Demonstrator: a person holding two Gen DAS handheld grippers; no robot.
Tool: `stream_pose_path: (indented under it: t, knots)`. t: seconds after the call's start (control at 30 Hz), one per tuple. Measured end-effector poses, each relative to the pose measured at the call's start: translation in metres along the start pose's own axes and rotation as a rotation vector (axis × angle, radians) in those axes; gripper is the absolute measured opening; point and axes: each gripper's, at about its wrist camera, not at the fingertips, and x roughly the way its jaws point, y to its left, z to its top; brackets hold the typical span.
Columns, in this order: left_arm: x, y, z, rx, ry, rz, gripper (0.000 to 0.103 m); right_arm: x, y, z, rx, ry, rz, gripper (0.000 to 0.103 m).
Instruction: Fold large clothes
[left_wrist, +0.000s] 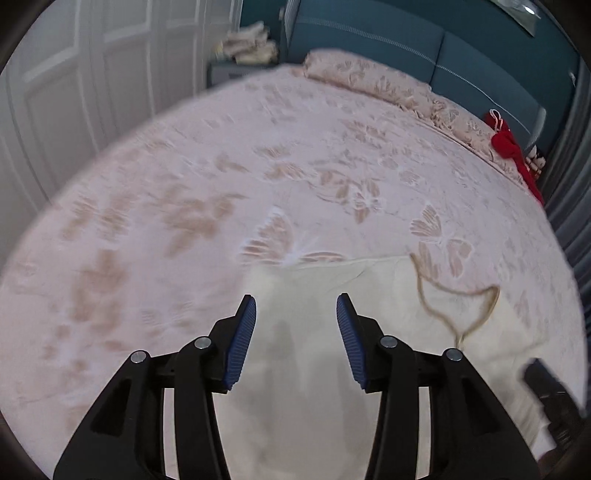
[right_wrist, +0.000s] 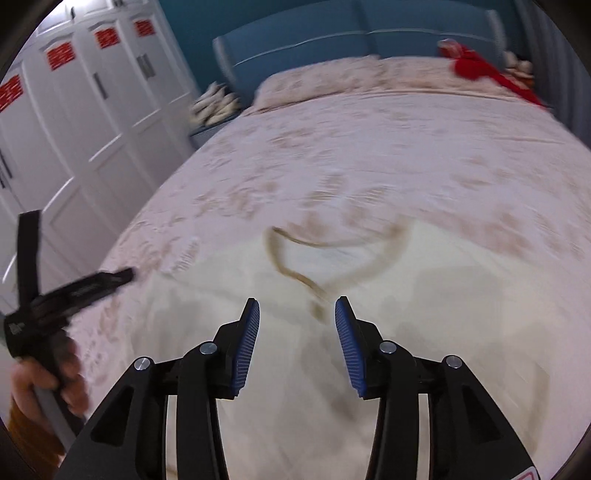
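Nearest the left wrist camera, the left gripper is seen with its blue ribbed pads standing apart and nothing caught between them; beneath the gap lies the cream garment, spread flat on the near part of the bed. At the far left of that view white panelled wardrobe doors are shown, then a pile of pale folded cloth on a bedside stand. The pink bedspread with its leaf and butterfly pattern fills the middle, with matching pillows set against a teal headboard. A thin tan cord is looped across the garment's upper right part. A red item lies at the bed's far right corner, and the dark tip of the right gripper is glimpsed at the right edge.

From the right wrist camera, the left gripper is seen at the left edge, held by a hand, above the bedspread beside the garment. Red patches are fixed on the wardrobe's upper panels; any writing on them cannot be read, the picture being blurred. The right gripper is likewise parted, its pads clear of the cloth, with the cream garment and the end of the cord showing through the gap. A small red-edged label at the lower right corner is perhaps printed, but illegible.
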Motion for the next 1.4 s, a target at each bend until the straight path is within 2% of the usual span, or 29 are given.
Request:
stream_pose_path:
  t: [0.07,0.17,0.27,0.4,0.47,0.53,0.6,0.7,0.77,0.8,0.87,0.93,0.97,1.0,1.1,1.17,1.2,1.27,1.33,1.4]
  knots:
    - [0.034,0.001,0.005,-0.051,0.067,0.000,0.044,0.038,0.009,0.019,0.019,0.045,0.013,0.043]
    - [0.065,0.001,-0.002,-0.038,0.098,0.055,0.043,0.090,0.019,0.035,0.049,0.106,0.018,0.043]
    - [0.085,0.001,-0.015,0.043,0.056,0.129,0.044,0.130,0.025,0.041,0.046,0.154,0.004,0.043]
    - [0.086,0.003,-0.027,0.060,-0.016,0.135,0.050,0.168,0.027,0.034,0.054,0.210,0.034,0.041]
    - [0.087,0.004,-0.030,0.062,-0.039,0.136,0.053,0.167,0.033,0.032,-0.003,0.173,0.034,0.005]
    - [0.087,0.005,-0.030,0.061,-0.055,0.133,0.053,0.162,0.031,0.030,-0.009,0.133,0.011,0.004]
    - [0.086,0.005,-0.033,0.063,-0.074,0.133,0.054,0.168,0.021,0.023,0.019,0.134,-0.015,0.001]
    - [0.091,0.000,-0.033,0.089,-0.080,0.164,0.055,0.171,0.012,0.019,0.062,0.121,-0.008,0.000]
    - [0.093,-0.003,-0.033,0.104,-0.075,0.182,0.057,0.159,0.017,0.021,0.046,0.073,-0.073,0.000]
    - [0.093,-0.003,-0.033,0.107,-0.074,0.185,0.058,0.147,0.015,0.021,0.047,0.037,-0.124,0.001]
    - [0.092,-0.003,-0.032,0.109,-0.071,0.186,0.058,0.110,-0.003,0.021,0.087,-0.045,-0.142,0.003]
    - [0.088,-0.007,-0.030,0.125,-0.064,0.194,0.059,0.077,-0.029,0.018,0.121,-0.081,-0.180,0.003]
    - [0.082,-0.010,-0.028,0.137,-0.059,0.193,0.059,0.061,-0.044,0.015,0.133,-0.091,-0.201,0.007]
    - [0.074,-0.014,-0.026,0.147,-0.065,0.170,0.059,0.048,-0.061,0.013,0.142,-0.096,-0.220,0.010]
    - [0.035,-0.044,-0.018,0.152,-0.107,-0.005,0.060,0.022,-0.116,0.004,0.192,-0.072,-0.287,0.020]
    - [0.025,-0.074,-0.013,0.174,-0.101,-0.091,0.071,0.014,-0.155,-0.002,0.272,-0.051,-0.309,0.021]
    - [0.023,-0.104,-0.010,0.203,-0.081,-0.165,0.072,0.012,-0.166,-0.003,0.297,-0.046,-0.305,0.021]
    - [0.031,-0.150,-0.012,0.264,-0.026,-0.234,0.073,0.009,-0.189,-0.007,0.350,-0.039,-0.299,0.016]
    - [0.048,-0.190,-0.017,0.320,0.026,-0.255,0.073,0.012,-0.198,-0.009,0.353,-0.019,-0.303,0.012]
    - [0.068,-0.219,-0.025,0.357,0.061,-0.233,0.072,0.016,-0.201,-0.014,0.335,-0.001,-0.302,0.012]
